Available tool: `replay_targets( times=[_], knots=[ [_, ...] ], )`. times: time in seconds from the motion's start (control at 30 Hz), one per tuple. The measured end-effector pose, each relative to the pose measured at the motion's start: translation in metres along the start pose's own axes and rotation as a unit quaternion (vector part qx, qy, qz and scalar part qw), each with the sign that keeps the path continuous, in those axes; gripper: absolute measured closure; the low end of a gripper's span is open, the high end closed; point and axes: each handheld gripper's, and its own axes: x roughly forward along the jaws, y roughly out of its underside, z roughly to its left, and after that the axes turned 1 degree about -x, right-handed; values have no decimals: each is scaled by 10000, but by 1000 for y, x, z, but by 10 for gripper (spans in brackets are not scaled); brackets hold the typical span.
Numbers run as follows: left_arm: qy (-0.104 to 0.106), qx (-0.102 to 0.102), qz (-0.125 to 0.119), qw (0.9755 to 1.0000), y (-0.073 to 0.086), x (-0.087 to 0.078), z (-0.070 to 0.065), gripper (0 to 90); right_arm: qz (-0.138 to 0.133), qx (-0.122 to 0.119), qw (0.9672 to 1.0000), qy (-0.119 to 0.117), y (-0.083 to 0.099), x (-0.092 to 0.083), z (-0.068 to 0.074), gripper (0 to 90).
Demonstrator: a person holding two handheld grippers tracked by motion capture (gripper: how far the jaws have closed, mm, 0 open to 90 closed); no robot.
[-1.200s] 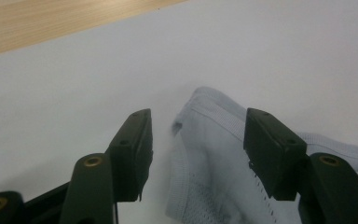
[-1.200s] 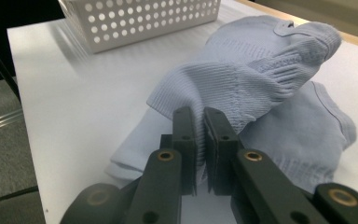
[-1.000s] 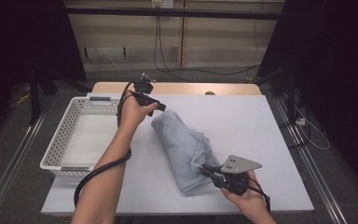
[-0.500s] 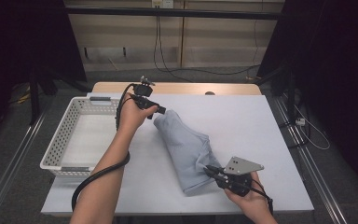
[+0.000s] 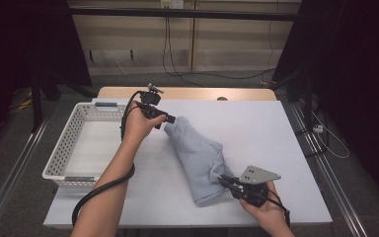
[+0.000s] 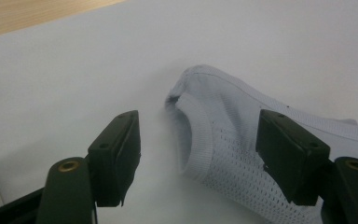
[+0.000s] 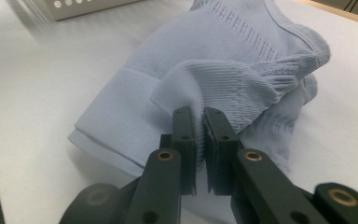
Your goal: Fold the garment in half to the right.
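Jaws of the left gripper have just been opening and now stand apart around the far end of the pale blue garment, pads clear of the cloth. Garment lies folded mid-table, right of the white basket. Right gripper is clamped on its ribbed near edge; far end looks released.

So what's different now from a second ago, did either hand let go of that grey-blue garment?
The left gripper has just been opening its fingers; they now stand apart around the far end of the garment without pressing it. The right gripper stays clamped on the ribbed fold at the near end. The garment and the basket lie as before.
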Motion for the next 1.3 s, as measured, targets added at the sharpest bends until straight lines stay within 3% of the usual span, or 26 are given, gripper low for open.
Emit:
replay_targets(
  times=[0.73,1.3],
  knots=[
    [59,-28,-45,10000,11,-2,-2,262,86,155,9998,80,9,5,-10,838],
    [67,134,-50,9999,20,-5,-7,237,337,220,9992,10,14,10,-13,803]
  ],
)
